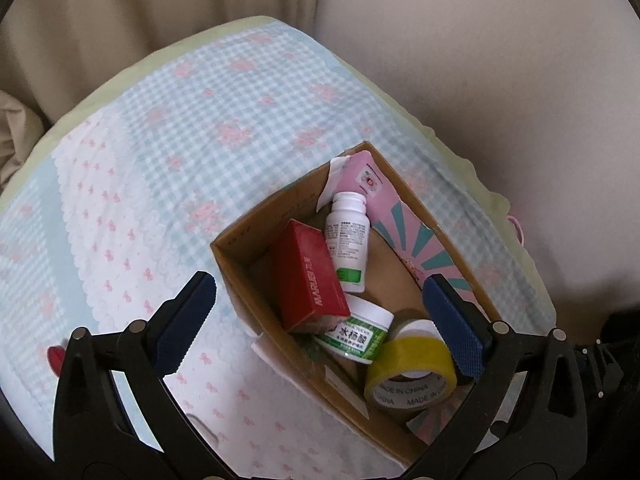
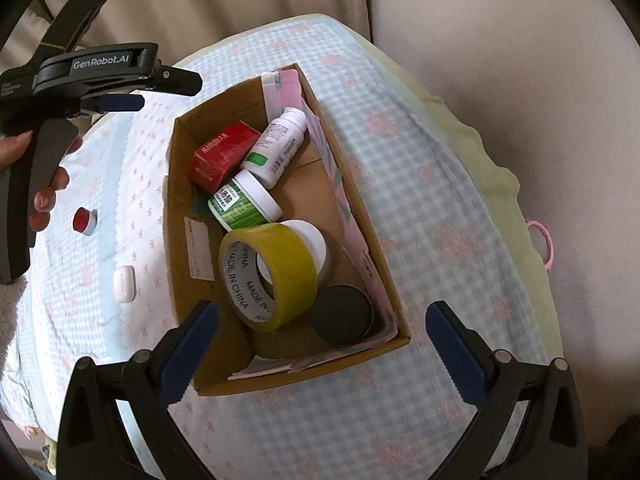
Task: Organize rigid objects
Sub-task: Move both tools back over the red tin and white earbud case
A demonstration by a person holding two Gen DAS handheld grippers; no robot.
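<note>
Cardboard box (image 2: 182,184) on a blue gingham bedspread (image 2: 420,168) with pink bows, holding yellow tape roll (image 2: 276,276), red carton (image 2: 222,154), white bottle (image 2: 276,144), green-labelled jar (image 2: 244,206). Beyond: beige curtain (image 1: 120,4), pale wall (image 1: 500,60). Left gripper (image 1: 320,320) and right gripper (image 2: 320,354): jaws wide apart, empty.

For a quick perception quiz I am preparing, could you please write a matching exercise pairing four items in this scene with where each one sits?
Column A
1. red box
2. black-lidded jar
3. white earbud case
4. yellow tape roll

Column B
a. on the bedspread, outside the cardboard box
b. in the box's near corner
c. at the box's far end, beside the white bottle
d. mid-box, standing on edge

Pairs: 1-c, 2-b, 3-a, 4-d
</note>
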